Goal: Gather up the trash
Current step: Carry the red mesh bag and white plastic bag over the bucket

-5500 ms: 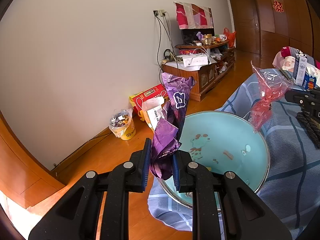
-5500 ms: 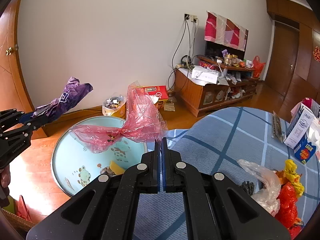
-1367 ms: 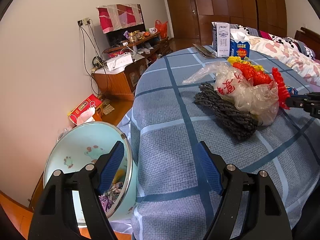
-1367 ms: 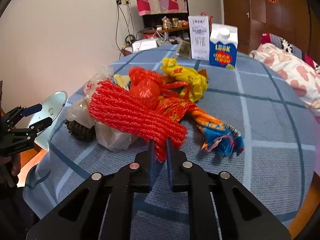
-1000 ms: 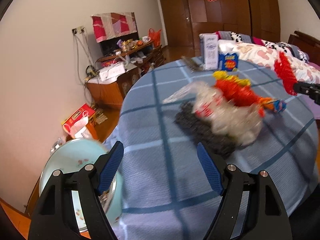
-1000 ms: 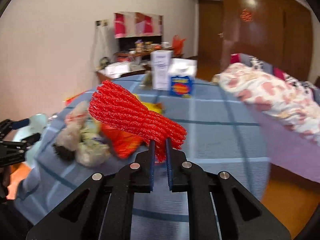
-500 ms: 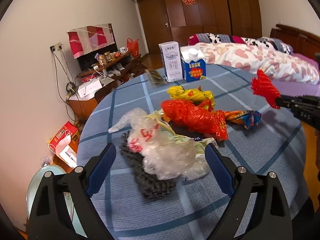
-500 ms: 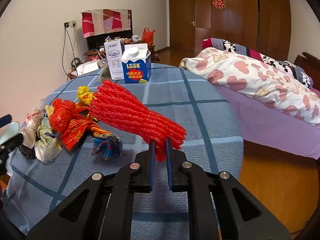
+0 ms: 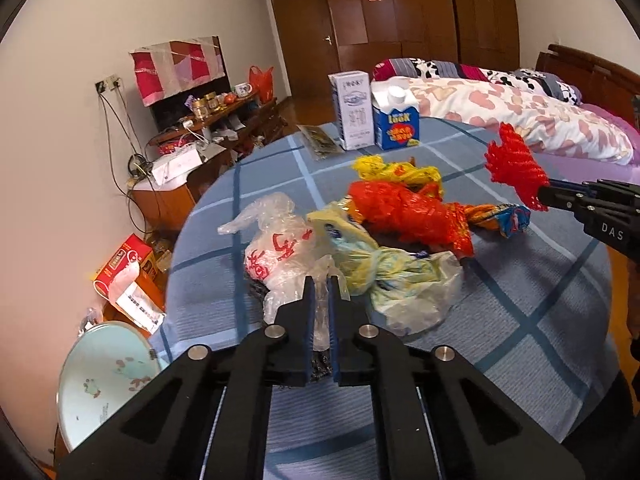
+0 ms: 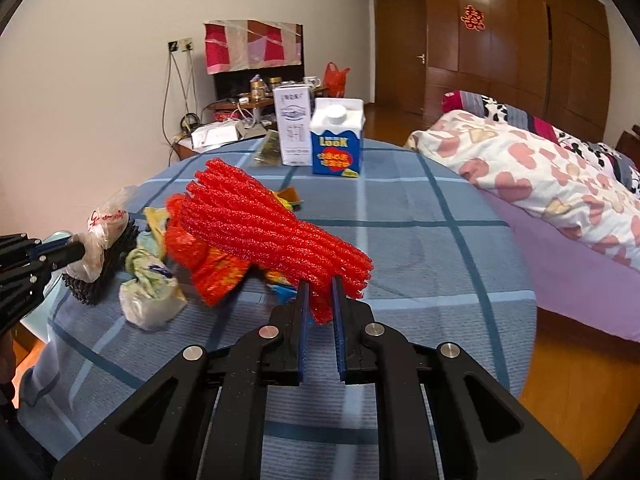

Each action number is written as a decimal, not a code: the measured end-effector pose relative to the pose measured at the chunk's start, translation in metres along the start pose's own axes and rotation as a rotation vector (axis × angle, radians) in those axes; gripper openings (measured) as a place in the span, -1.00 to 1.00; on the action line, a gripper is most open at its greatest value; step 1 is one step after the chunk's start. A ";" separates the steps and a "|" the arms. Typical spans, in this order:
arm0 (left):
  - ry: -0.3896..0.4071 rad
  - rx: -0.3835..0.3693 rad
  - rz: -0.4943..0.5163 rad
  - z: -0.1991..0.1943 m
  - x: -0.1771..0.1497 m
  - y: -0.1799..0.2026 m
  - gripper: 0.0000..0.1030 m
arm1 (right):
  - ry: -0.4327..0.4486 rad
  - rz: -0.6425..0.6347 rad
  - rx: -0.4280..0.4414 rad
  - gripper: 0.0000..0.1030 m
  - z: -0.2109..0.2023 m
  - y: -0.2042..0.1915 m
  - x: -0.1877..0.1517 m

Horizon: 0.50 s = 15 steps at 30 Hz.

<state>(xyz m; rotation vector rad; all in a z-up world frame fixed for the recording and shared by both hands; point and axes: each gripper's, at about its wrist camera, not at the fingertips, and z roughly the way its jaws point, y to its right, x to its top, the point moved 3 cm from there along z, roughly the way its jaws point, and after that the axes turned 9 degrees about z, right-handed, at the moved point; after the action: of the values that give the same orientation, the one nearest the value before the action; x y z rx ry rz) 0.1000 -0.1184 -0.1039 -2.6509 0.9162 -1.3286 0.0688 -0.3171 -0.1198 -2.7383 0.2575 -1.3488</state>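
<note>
A heap of trash lies on the round table under a blue checked cloth (image 9: 520, 320). My left gripper (image 9: 320, 280) is low at the heap's near side, its jaws closing tight on a clear plastic bag with red print (image 9: 276, 256), which sits between the pads. From the right wrist it shows at the left edge as the left gripper (image 10: 80, 254) pinching the clear bag (image 10: 102, 224). My right gripper (image 10: 320, 284) is shut on a red foam net bundle (image 10: 272, 232), held above the table. A red-orange bag (image 9: 404, 212), a yellow bag (image 9: 396, 172) and a pale crumpled bag (image 9: 400, 276) remain in the heap.
A light blue basin (image 9: 104, 372) stands on the floor left of the table. Two cartons, a white carton (image 9: 352, 110) and a blue carton (image 9: 396, 120), stand at the table's far edge. A black foam net (image 10: 96, 280) lies under the bags. A bed (image 9: 520, 112) lies beyond on the right.
My left gripper moved in to the heap and went from wide open to shut on the clear plastic bag. The right gripper still holds the red net bundle.
</note>
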 end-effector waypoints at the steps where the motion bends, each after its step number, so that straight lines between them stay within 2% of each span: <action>1: 0.003 0.001 -0.004 -0.002 -0.001 -0.004 -0.90 | 0.000 -0.002 0.003 -0.77 0.000 -0.002 0.000; 15: 0.046 0.072 -0.051 -0.040 -0.012 -0.052 -0.92 | 0.011 -0.048 0.073 -0.77 0.000 -0.048 0.010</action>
<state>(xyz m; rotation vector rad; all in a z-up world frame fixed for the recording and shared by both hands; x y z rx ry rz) 0.0907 -0.0604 -0.0726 -2.6175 0.7947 -1.4113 0.0805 -0.2719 -0.1054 -2.6946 0.1407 -1.3575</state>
